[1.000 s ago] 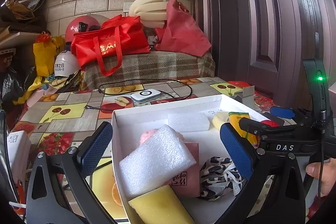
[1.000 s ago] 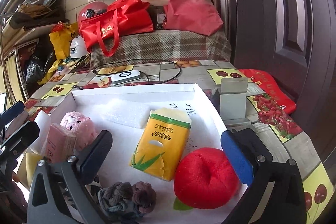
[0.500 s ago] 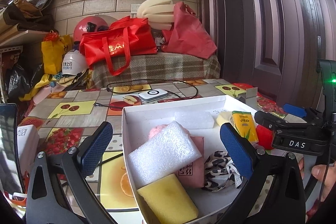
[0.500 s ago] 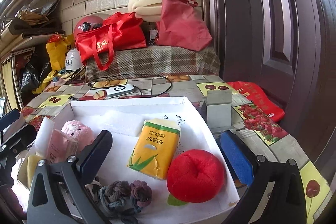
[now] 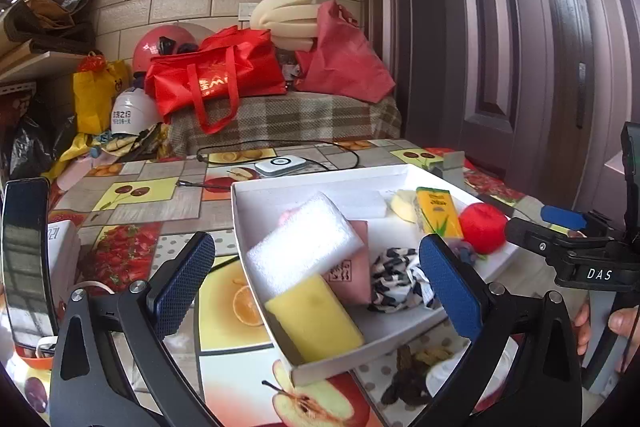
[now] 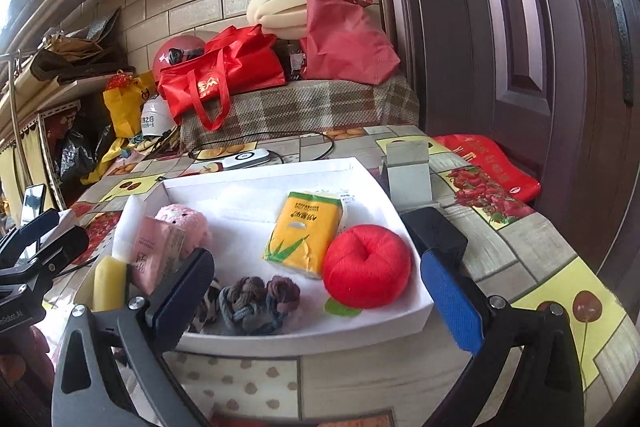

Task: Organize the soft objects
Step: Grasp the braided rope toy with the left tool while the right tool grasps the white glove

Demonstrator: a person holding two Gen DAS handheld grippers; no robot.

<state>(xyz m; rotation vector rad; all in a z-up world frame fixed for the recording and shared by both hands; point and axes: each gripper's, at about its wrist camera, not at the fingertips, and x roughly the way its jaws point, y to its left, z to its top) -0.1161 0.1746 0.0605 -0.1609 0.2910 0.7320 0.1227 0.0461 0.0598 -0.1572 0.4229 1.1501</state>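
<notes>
White card forms the shallow box (image 6: 416, 311) that lies on the counter (image 6: 520, 251), which is covered in a glossy fruit-print cloth. In the left wrist view its long axis runs from the near corner up and right toward the door. Inside, at the left end, a white foam block (image 5: 304, 243) with a pebbled skin lies tilted over a pink tissue pack (image 5: 352, 267), its long side slanting up to the right; a smooth yellow sponge (image 5: 312, 315) lies against the near wall beside it. A pink plush toy (image 6: 186, 223) sits behind the pack. Mid-box, a yellow tissue pack (image 6: 306, 231) lies flat, long axis pointing away and slightly right. A round red plush apple (image 6: 366, 267) with a green leaf touches its near right corner. Knotted braided hair ties (image 6: 256, 297) and a black-and-white patterned scrunchie (image 5: 396, 277) rest near the front wall.

The left gripper (image 5: 316, 279) hovers over the box's left end, jaws spread wide and empty. The right gripper (image 6: 316, 291) hangs over the near edge, likewise wide apart, holding nothing.
</notes>
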